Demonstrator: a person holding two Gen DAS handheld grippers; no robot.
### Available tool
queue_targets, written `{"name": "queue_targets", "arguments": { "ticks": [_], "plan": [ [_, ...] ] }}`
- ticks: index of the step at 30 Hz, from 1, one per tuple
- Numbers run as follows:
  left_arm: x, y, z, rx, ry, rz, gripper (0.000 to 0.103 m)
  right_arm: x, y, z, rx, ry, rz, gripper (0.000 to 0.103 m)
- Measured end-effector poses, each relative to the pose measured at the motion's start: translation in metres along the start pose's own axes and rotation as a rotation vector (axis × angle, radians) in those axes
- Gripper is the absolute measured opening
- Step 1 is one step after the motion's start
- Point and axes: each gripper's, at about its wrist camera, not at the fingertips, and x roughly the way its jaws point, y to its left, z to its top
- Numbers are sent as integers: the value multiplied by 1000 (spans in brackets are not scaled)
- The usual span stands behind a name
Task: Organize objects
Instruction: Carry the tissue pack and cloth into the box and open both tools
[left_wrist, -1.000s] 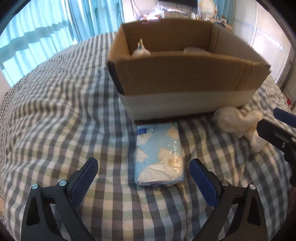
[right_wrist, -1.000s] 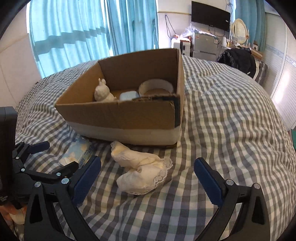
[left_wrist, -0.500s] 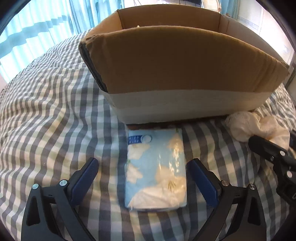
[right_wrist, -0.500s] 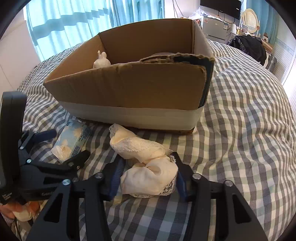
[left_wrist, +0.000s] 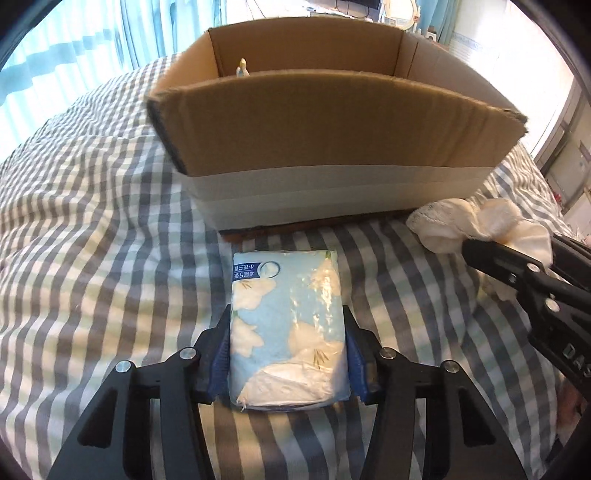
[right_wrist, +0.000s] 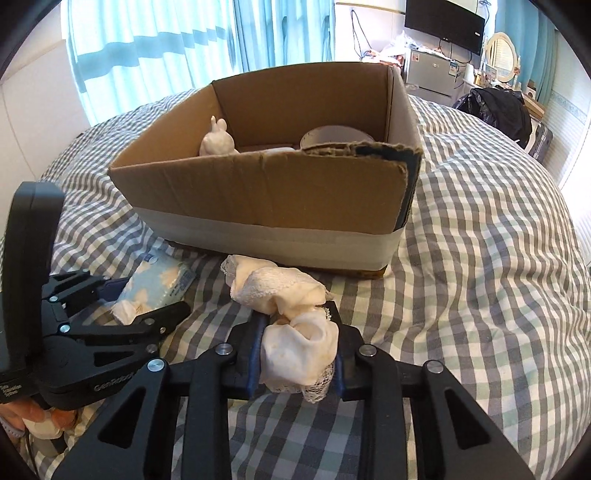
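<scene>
An open cardboard box (left_wrist: 332, 125) with a pale band round its base stands on the checked bed. My left gripper (left_wrist: 287, 343) is shut on a light blue tissue pack (left_wrist: 288, 325) lying just in front of the box. My right gripper (right_wrist: 295, 343) is shut on a cream lace-edged cloth (right_wrist: 291, 321), to the right of the pack; the cloth also shows in the left wrist view (left_wrist: 480, 229). The tissue pack shows in the right wrist view (right_wrist: 159, 280). Inside the box are a white rabbit figure (right_wrist: 218, 140) and a round white dish (right_wrist: 336, 136).
The grey and white checked bedspread (right_wrist: 480, 258) surrounds the box. Blue curtains (right_wrist: 184, 40) hang behind. A fridge (right_wrist: 432, 74), a wall screen and a black bag (right_wrist: 498, 110) stand at the far right of the room.
My left gripper has closed on the tissue pack. My right gripper, closing half a second ago, now grips the cloth. Both views have risen slightly, showing more of the box interior.
</scene>
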Motion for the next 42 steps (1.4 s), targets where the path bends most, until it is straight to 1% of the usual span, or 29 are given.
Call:
{"name": "queue_targets", "arguments": {
  "ticks": [3,5,9,12,13,15,18,19,21,24,29,32,35,39,42],
  "plan": [
    [-13,1,-4,-24,6,8,53,-7,3,0,-14,-10,9,29],
    [-26,2,-8,-40,-4,7,53,-14,7,-1,-28,-12,19,29],
    [-50,3,-13,-66,-9,9,53,-42,18,-2,-74,-29,29,28],
    [-74,3,-18,-74,-35,10,53,-62,25,-7,-94,-42,28,28],
    [-77,-7,-23,-76,-43,7,53,-71,27,-10,-99,-49,33,28],
    [-96,-11,-28,-80,-62,-6,53,-87,32,-15,-108,-59,37,28],
    [-115,-12,-23,-69,-94,-10,53,-110,38,-20,-128,-78,36,28],
    [-116,-12,-17,-65,-103,-10,53,-118,40,-21,-135,-87,35,28],
    [-126,-13,-17,-57,-130,-14,53,-135,44,-23,-146,-107,36,28],
    [-154,-24,-20,-24,-168,-22,53,-159,48,-23,-165,-132,29,28],
    [-186,-35,-16,23,-221,-3,53,-190,51,-19,-188,-172,30,28],
    [-198,-36,-4,36,-248,1,53,-207,50,-10,-193,-210,33,28],
    [-207,-37,14,45,-282,10,53,-216,47,5,-194,-242,44,28],
    [-213,-34,47,37,-331,6,53,-222,42,33,-179,-283,53,28],
    [-210,-30,74,34,-343,-7,53,-221,35,60,-156,-309,69,28]
  ]
}}
